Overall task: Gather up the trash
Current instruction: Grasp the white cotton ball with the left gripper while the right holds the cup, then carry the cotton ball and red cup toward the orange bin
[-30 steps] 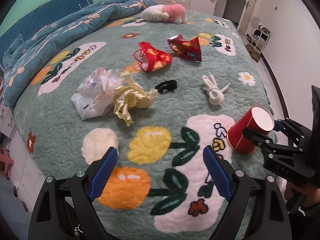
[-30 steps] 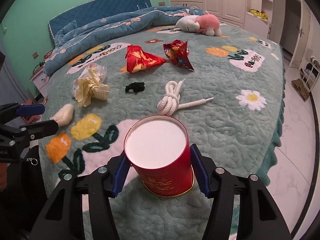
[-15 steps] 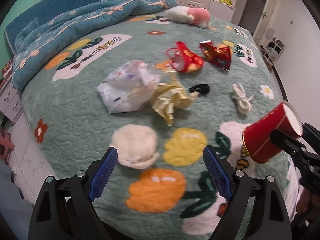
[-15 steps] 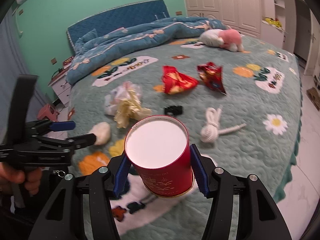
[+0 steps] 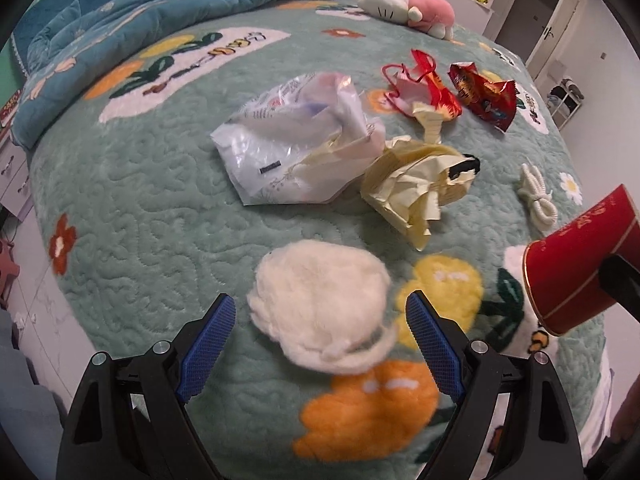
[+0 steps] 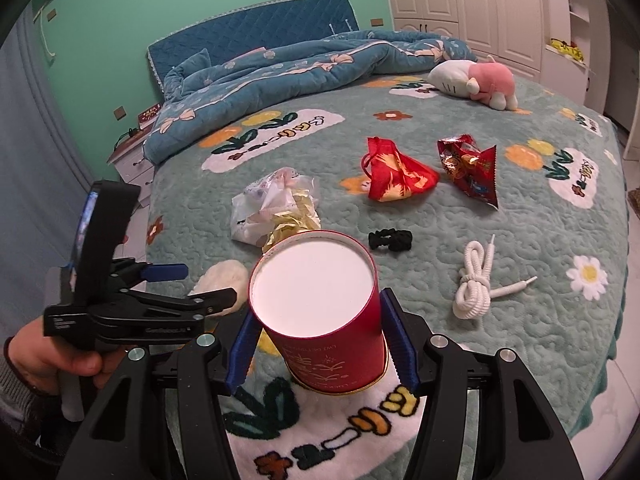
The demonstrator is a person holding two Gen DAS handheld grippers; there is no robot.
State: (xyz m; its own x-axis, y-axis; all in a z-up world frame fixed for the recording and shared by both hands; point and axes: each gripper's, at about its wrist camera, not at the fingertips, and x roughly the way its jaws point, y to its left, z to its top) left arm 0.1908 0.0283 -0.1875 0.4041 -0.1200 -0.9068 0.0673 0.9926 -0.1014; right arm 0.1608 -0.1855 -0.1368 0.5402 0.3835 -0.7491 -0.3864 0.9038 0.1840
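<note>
My right gripper (image 6: 316, 344) is shut on a red paper cup (image 6: 320, 312), held tilted above the bed; the cup also shows at the right of the left wrist view (image 5: 576, 276). My left gripper (image 5: 320, 344) is open, its blue pads either side of a white cotton wad (image 5: 320, 300) lying on the bedspread. Beyond lie a clear plastic bag (image 5: 292, 140), crumpled yellow paper (image 5: 416, 188), a red cloth bag (image 5: 420, 88) and a red snack wrapper (image 5: 484, 96). In the right wrist view the left gripper (image 6: 192, 288) is at the left by the wad (image 6: 224, 280).
A black hair tie (image 6: 390, 239) and a coiled white cord (image 6: 476, 280) lie on the green bedspread (image 6: 540, 220). A pink and white plush toy (image 6: 476, 80) and a blue duvet (image 6: 280, 68) are at the far side. The bed edge and floor (image 5: 36, 300) are at the left.
My left gripper has moved left and forward until the cotton wad sits between its open fingers. My right gripper has lifted the red cup higher above the bed.
</note>
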